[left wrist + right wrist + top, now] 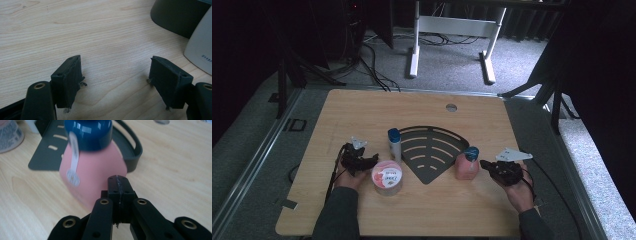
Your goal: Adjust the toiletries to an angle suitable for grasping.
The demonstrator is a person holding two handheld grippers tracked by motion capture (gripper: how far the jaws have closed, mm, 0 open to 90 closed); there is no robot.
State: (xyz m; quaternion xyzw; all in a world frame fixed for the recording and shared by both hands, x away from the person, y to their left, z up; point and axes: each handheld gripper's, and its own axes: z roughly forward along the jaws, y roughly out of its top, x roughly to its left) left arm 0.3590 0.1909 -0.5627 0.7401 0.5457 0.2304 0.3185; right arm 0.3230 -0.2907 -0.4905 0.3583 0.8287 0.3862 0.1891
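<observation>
beside pink bottle (466,167): black rack (432,150); right tool (484,163) closed.

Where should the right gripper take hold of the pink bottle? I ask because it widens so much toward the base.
Probably just under the blue cap, where the pink bottle narrows to a shoulder. Come level from the right gripper's own side; its jaws are shut now and must open first.

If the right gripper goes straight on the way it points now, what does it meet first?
Most likely the pink bottle with the blue cap: it stands just ahead of the shut right gripper, slightly to one side, so the contact may be glancing.
</observation>
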